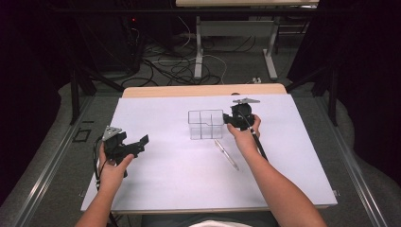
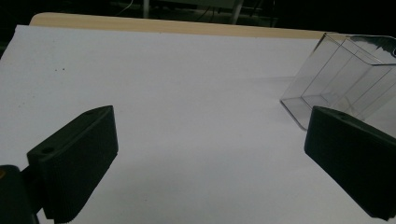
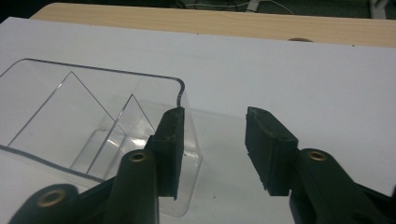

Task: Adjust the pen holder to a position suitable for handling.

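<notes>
A clear plastic box point(image 1: 205, 124) with several compartments stands on the white table top point(image 1: 179, 179), just past the middle. My right gripper point(image 1: 227, 120) is at the box's right end. In the right gripper view the box point(image 3: 70, 102) lies to the left, and the right gripper point(image 3: 215, 128) straddles its end wall: one jaw stands inside, the other is well clear outside, so the gripper is open. My left gripper point(image 1: 141, 145) hovers at the table's left side, open and empty. In the left gripper view that gripper point(image 2: 210, 140) has only bare table between its jaws, with the box point(image 2: 341, 74) far to the right.
A pen point(image 1: 226, 154) lies on the table just in front of the box, beside the right forearm. The table's wooden back edge point(image 1: 203, 90) runs behind the white sheet. Beyond it are table legs and loose cables point(image 1: 179, 66) on the floor.
</notes>
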